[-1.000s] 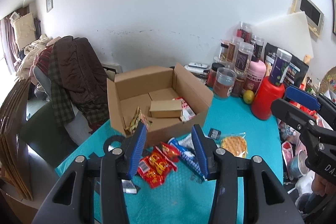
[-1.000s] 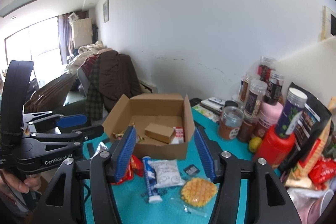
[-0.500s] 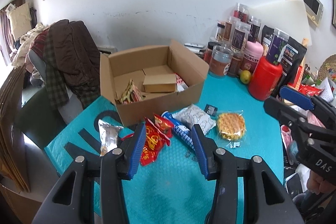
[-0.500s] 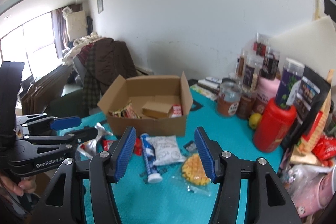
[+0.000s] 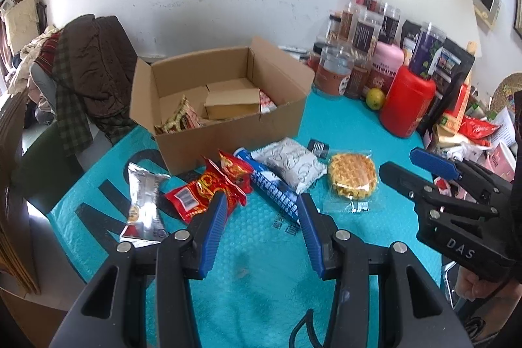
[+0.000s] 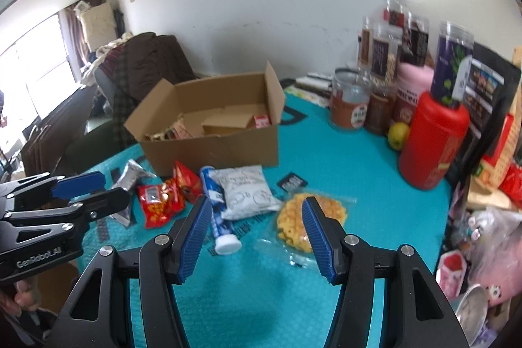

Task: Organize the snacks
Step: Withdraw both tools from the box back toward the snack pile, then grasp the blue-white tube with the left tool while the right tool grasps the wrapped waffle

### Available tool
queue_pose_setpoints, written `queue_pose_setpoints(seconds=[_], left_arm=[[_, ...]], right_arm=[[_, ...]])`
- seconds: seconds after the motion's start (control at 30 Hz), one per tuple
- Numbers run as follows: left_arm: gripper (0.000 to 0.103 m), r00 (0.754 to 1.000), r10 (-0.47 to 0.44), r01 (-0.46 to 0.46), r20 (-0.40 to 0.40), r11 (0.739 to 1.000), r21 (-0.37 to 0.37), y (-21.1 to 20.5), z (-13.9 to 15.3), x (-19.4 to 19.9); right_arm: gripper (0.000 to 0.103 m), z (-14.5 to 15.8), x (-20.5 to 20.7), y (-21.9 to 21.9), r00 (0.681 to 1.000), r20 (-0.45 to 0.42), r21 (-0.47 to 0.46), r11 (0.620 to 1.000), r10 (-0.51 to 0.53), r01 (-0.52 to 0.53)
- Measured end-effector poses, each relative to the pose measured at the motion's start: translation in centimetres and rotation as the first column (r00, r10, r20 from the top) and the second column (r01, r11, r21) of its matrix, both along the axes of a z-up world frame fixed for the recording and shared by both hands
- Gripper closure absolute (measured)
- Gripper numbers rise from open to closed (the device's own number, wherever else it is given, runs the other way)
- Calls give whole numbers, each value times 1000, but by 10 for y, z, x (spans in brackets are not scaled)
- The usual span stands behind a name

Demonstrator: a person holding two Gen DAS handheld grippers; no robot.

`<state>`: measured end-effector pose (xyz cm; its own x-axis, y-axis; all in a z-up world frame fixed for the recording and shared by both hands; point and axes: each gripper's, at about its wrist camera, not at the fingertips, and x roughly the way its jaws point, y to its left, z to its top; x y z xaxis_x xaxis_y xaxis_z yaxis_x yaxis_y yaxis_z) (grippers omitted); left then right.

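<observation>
An open cardboard box (image 5: 228,129) (image 6: 215,145) stands on the teal table cover (image 5: 261,266) and holds a few snack packs and a small carton. In front of it lie a silver packet (image 5: 143,198), red packets (image 5: 208,188) (image 6: 163,201), a blue tube (image 5: 274,188) (image 6: 217,211), a white pouch (image 5: 290,162) (image 6: 244,191) and a wrapped waffle (image 5: 352,181) (image 6: 310,220). My left gripper (image 5: 261,201) is open and empty, above the red packets and the tube. My right gripper (image 6: 254,204) is open and empty, above the pouch and the waffle.
Jars, a pink tub, a red canister (image 5: 407,103) (image 6: 430,139) and a lemon (image 6: 398,132) crowd the back right. Bags and clutter (image 6: 483,234) line the right edge. A chair draped with clothes (image 5: 88,70) stands left of the table. A small black sachet (image 6: 292,181) lies near the pouch.
Both grippers have tilted down and drawn nearer the table, so the loose snacks now lie between their fingers. Both stay open. No snack has moved.
</observation>
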<state>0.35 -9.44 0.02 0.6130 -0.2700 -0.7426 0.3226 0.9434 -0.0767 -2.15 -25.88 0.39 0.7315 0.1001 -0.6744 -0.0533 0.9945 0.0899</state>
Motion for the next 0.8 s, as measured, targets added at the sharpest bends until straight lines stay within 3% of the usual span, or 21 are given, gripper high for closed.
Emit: queue_pose_setpoints(seconds=[0.47, 0.8], left_arm=[[58, 995, -18, 18, -101, 1000, -6, -29, -39, 31], [58, 989, -22, 25, -143, 999, 24, -43, -64, 54]], right_arm=[[41, -44, 36, -26, 989, -116, -5, 996, -90, 90], [8, -75, 66, -38, 970, -194, -23, 989, -148, 147]])
